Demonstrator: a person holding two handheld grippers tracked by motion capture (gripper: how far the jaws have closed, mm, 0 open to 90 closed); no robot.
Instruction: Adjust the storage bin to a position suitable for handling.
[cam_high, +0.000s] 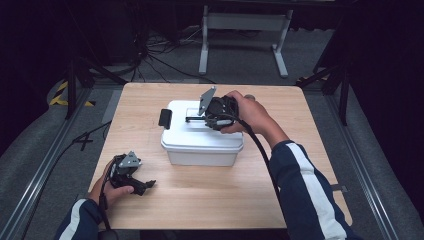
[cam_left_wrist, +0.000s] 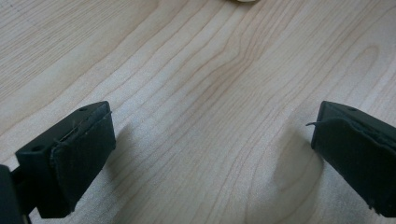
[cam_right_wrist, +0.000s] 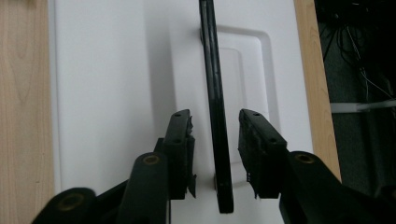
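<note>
The black handle (cam_right_wrist: 215, 102) stands up on edge from the recess in the lid (cam_right_wrist: 107, 84) of the white box (cam_high: 200, 145), which sits near the middle of the tabletop (cam_high: 225, 200), its lid on. The right hand-held gripper (cam_right_wrist: 215, 135) has its two jaws on either side of that handle, a narrow gap showing on each side, so the pads are close around it but not pressing yet; I judge the reach as done and the grip as the step in hand, with any lift or carry of the box not yet begun. A black latch (cam_high: 165, 118) shows at the box's left end, seemingly fastened. The left hand-held gripper (cam_left_wrist: 210, 154) rests low over the bare wood toward the near left corner, well apart from the box, jaws spread wide with nothing between them. By count: one box, one lid, one handle, one latch in sight, two hand-held grippers, and one tabletop.
</note>
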